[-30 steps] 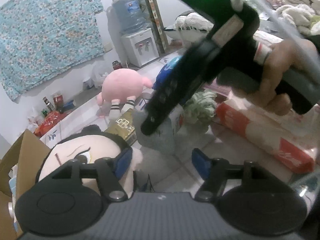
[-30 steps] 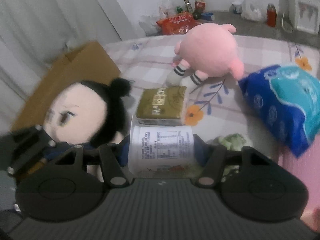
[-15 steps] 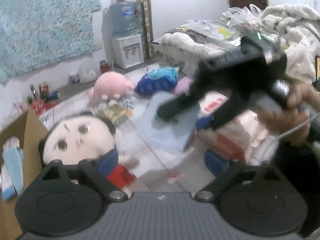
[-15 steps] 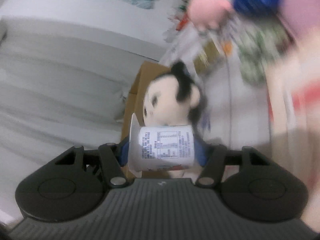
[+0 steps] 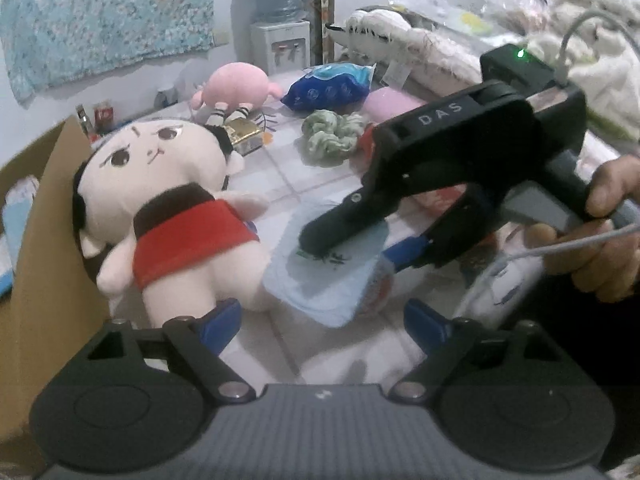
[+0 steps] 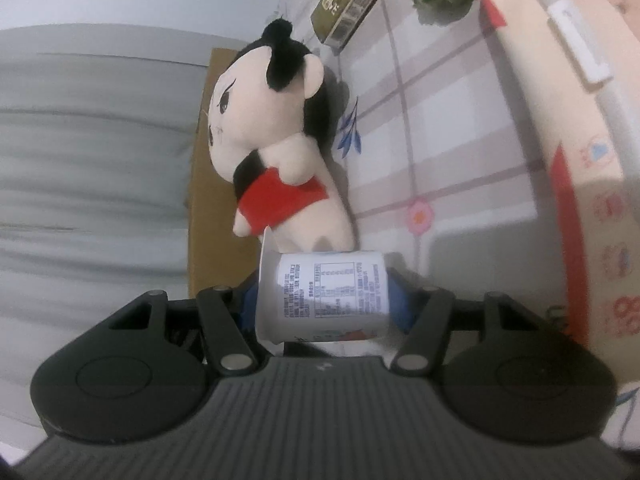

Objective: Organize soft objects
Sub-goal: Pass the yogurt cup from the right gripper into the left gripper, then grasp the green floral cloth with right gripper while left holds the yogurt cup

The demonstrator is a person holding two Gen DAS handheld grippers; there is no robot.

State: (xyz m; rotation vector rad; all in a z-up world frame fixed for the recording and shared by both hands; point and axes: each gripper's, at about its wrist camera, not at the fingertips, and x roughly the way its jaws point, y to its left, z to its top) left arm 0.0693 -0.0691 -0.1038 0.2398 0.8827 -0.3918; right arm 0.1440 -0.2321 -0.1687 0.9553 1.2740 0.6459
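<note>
Both grippers show plainly. Right gripper (image 6: 324, 298) is clamped on a white pack with a printed label (image 6: 328, 296), its blue pads pressing the pack's two ends; from the left wrist view the same gripper (image 5: 360, 248) hangs above the patterned cover with the pale blue pack (image 5: 328, 276) squeezed in its jaws, and the right hand (image 5: 596, 236) grips the handle. Left gripper (image 5: 320, 320) is spread wide with nothing between its blue fingers (image 5: 220, 320), which sit low over the cover just below the doll's legs.

A cardboard box (image 5: 52, 216) stands at the left edge, and pale blue packs (image 5: 16, 216) lie inside it. The doll in the red shirt (image 5: 176, 208) leans against the box's outer wall, its feet near the held pack.

Farther back on the cover lie a pink plush (image 5: 236, 84), a gold packet (image 5: 244, 140) just beside it, a blue bag (image 5: 328, 88), and a green knitted bundle (image 5: 332, 136). A long red and white package (image 6: 560, 120) runs along the right side of the right wrist view.
</note>
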